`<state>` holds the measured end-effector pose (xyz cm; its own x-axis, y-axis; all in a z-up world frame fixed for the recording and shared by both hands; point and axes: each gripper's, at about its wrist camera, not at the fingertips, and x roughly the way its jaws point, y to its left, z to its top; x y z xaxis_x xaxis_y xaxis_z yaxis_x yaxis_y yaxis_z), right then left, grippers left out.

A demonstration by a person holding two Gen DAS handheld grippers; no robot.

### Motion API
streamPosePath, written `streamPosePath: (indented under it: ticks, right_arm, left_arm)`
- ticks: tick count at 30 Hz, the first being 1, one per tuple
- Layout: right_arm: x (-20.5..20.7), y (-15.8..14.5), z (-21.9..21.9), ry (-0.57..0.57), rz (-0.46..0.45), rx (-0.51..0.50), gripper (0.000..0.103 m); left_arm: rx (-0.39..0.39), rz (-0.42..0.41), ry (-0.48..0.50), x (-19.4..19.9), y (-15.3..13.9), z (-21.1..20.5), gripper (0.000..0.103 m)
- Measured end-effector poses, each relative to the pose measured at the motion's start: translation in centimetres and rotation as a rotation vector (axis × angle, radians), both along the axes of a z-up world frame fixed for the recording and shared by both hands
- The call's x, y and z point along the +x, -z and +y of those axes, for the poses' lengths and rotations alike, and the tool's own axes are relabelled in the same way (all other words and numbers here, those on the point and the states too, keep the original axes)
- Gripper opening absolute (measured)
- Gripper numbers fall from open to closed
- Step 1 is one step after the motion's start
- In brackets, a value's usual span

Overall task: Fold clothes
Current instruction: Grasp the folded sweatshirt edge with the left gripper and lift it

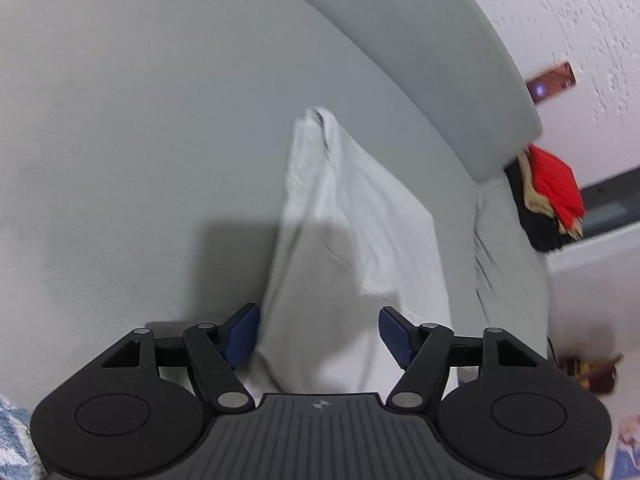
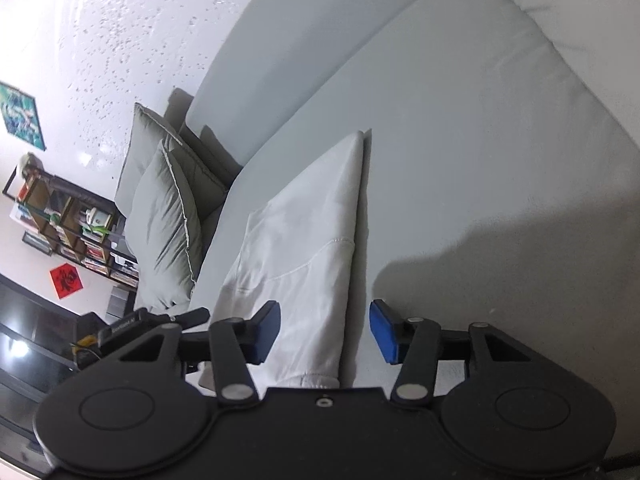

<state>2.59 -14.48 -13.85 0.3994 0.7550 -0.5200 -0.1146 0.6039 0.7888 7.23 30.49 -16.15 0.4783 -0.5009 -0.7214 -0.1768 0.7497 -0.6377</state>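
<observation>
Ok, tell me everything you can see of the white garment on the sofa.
The garment is white, soft cloth, folded into a long narrow strip lying flat on the grey sofa seat. A curved stitched seam crosses it and a rolled hem shows at the near end. Both tongs, left and right, hang open over its near end, not gripping it.

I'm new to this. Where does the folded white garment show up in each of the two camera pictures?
Left wrist view: the white garment runs from between the open left tongs up to the centre.
Right wrist view: it lies centre-left, reaching down between the open right tongs.
Shared landmark: the grey sofa seat under it.
</observation>
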Motion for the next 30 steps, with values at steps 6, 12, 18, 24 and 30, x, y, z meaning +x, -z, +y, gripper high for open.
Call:
streamPosePath:
  ticks: [6,12,18,24,30]
  right_arm:
    - [3.9,0.9,1.4,0.037,0.073,-0.014,0.044]
    - [7.9,2.1,3.1,0.074,0.133,0.009,0.044]
    - [10.6,3.5,4.4,0.078,0.141,0.062,0.043]
    - [11.4,4.6,5.3,0.127,0.092,0.017,0.005]
    - [9.1,0.3,7.0,0.14,-0.073,-0.108,0.004]
  left_arm:
    - [0.003,-0.006,0.045,2.4,0.6,-0.8,0.064]
    - [-0.032,-0.012,0.041,5.0,1.3,-0.8,0.064]
    - [-0.073,-0.014,0.036,7.8,2.0,-1.0,0.063]
    - [0.079,-0.045,0.082,8.7,1.3,-3.4,0.021]
    - [0.348,-0.186,0.089,6.1,-2.0,-7.2,0.007]
